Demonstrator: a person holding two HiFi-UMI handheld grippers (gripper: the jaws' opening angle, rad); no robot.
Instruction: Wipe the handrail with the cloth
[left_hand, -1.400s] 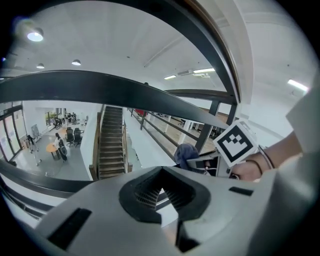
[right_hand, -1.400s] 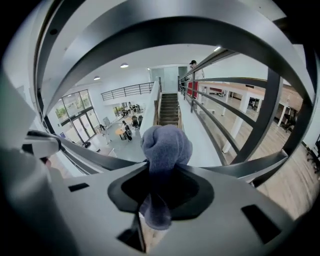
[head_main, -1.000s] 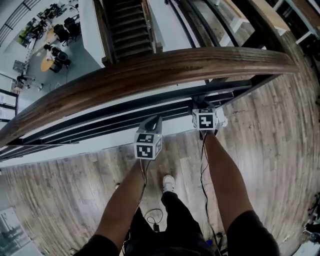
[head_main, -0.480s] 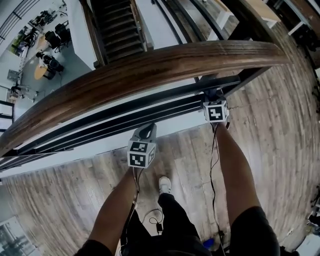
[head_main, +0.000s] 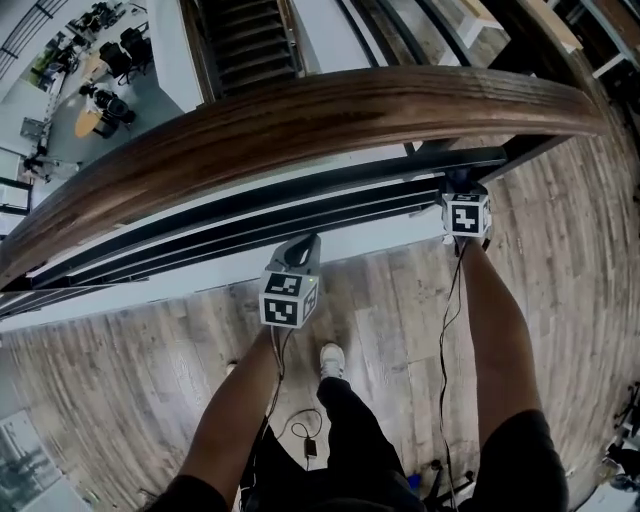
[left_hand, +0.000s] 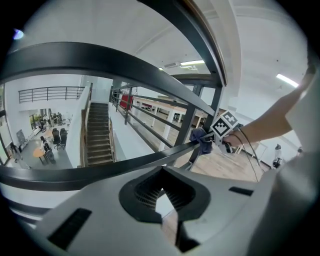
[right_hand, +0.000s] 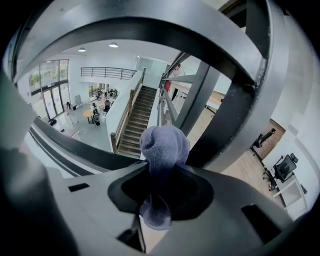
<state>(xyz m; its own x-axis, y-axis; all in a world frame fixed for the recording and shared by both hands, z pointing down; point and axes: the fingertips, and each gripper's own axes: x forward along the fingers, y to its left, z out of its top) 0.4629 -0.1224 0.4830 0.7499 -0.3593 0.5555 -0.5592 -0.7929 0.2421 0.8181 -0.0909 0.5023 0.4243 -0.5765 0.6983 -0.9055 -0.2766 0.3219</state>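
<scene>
Right tool (right_hand: 160, 186) slid further right along the lower black rail (head_main: 300, 207)
It's pinching the blue cloth (right_hand: 164, 145) right at that rail, under the wooden handrail (head_main: 300, 120). Left tool (left_hand: 166, 196) hangs nearby, jaws pressed together, empty.

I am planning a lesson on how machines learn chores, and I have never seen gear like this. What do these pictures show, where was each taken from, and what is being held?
There is no robot here: a person holds a hand-worked gripper in each hand. The head view comes from a camera on the person's head. It looks down on both arms, the wooden floor and a curved wooden handrail above black metal rails. The other two pictures come from cameras riding on the grippers, each looking along its own jaws. The left gripper has its jaws together on nothing. The right gripper has its jaws shut on a blue-grey cloth, held up by the black rails under the handrail.
</scene>
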